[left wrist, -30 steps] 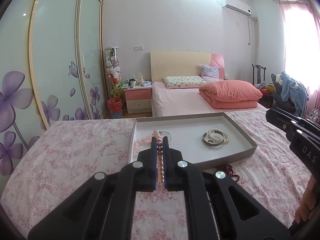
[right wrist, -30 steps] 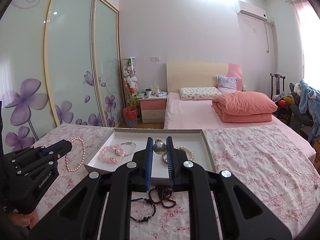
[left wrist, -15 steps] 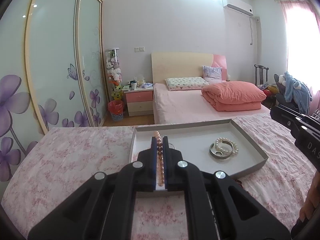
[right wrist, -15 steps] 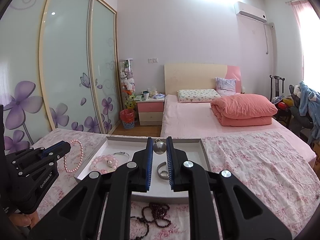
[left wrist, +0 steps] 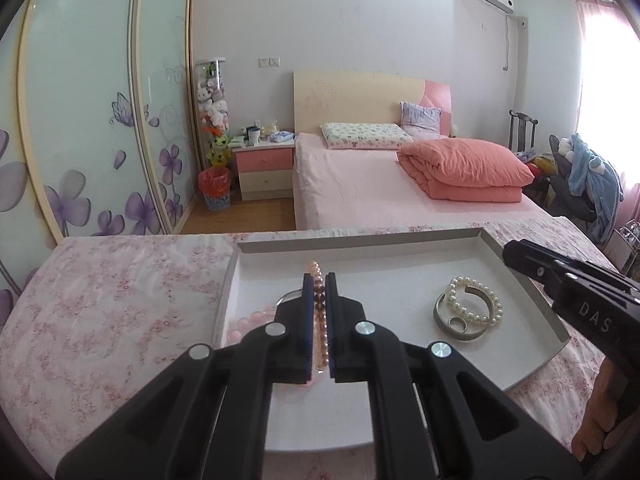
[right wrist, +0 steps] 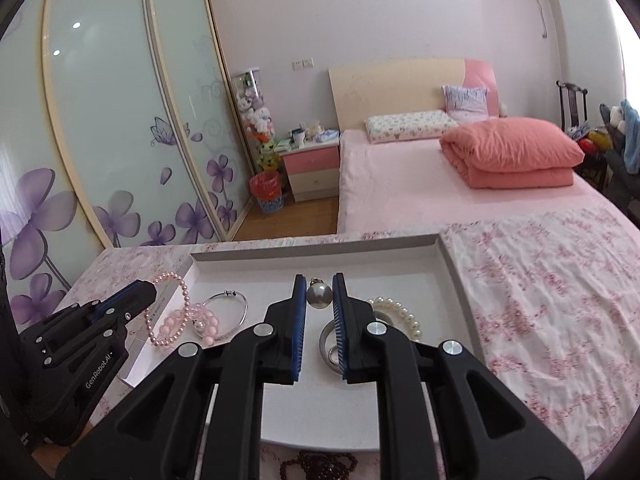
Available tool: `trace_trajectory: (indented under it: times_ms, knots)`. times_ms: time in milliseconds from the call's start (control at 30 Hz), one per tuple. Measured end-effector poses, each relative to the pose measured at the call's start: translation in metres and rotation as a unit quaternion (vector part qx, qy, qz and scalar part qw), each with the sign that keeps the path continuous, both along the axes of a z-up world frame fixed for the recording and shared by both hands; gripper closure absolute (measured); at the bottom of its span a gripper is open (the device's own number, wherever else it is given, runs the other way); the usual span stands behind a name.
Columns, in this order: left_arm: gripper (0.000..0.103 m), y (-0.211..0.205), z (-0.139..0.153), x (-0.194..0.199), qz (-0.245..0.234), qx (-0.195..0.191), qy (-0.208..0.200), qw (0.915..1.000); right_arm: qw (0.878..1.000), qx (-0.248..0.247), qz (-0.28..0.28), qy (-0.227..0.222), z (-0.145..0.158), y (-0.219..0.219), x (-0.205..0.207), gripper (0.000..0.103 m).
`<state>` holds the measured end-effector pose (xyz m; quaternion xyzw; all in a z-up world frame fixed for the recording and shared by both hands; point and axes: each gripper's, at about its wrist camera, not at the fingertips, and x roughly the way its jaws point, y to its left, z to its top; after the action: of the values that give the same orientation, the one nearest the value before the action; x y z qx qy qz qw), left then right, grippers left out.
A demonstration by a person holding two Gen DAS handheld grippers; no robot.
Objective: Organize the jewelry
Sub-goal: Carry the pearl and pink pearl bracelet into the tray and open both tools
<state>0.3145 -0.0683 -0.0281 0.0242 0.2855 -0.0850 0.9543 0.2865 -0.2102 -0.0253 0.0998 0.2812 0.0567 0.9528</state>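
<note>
A grey tray (left wrist: 532, 292) sits on a bed with a pink flowery cover (left wrist: 112, 312). The left tongs (left wrist: 319, 280) are closed on a string of small pink beads (left wrist: 319, 308), and they hold it up over the left side of the tray. In the right view the same pink beads (right wrist: 182, 284) hang in a loop from the left tongs (right wrist: 150, 290), just above the tray's left edge. The right tongs (right wrist: 319, 280) pinch a shiny silver ball (right wrist: 319, 295) between their blue pads (right wrist: 298, 320), over the middle of the tray (right wrist: 450, 264). Lying in the tray on the left are a chunky pink bracelet (right wrist: 188, 322) and a thin silver bangle (right wrist: 232, 308), touching each other. On the right lie a white pearl bracelet (left wrist: 476, 306), a wide silver cuff (left wrist: 452, 326) and a small ring (left wrist: 457, 323), all in one little heap. Dark red beads (right wrist: 320, 464) lie on the cover just outside the near edge of the tray.
</note>
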Motion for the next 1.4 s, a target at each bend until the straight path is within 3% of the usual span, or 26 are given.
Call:
trace_trajectory:
  times_ms: [167,267,633,1100,1400]
  knots:
    - [0.096,-0.001,-0.008,0.013,-0.01,-0.01,0.017,0.9998,1.0,0.01,0.014,0.021,-0.006,0.002,0.01,0.088]
    - [0.095,0.003,-0.008,0.018,-0.01,-0.021,0.021,0.9995,0.999,0.023,0.014,0.028,-0.007,-0.002,0.009,0.078]
    - [0.09,0.027,0.004,0.014,0.016,-0.042,0.021,0.9988,0.999,0.027,-0.004,0.024,-0.001,-0.012,-0.002,0.078]
    - [0.084,0.032,0.003,-0.042,0.003,-0.032,0.027,0.9991,1.0,0.012,-0.011,0.027,0.0,-0.017,-0.045,0.078]
    - [0.075,0.016,-0.023,-0.077,-0.043,-0.03,0.071,0.9961,0.997,-0.016,-0.006,0.079,-0.033,-0.02,-0.078,0.078]
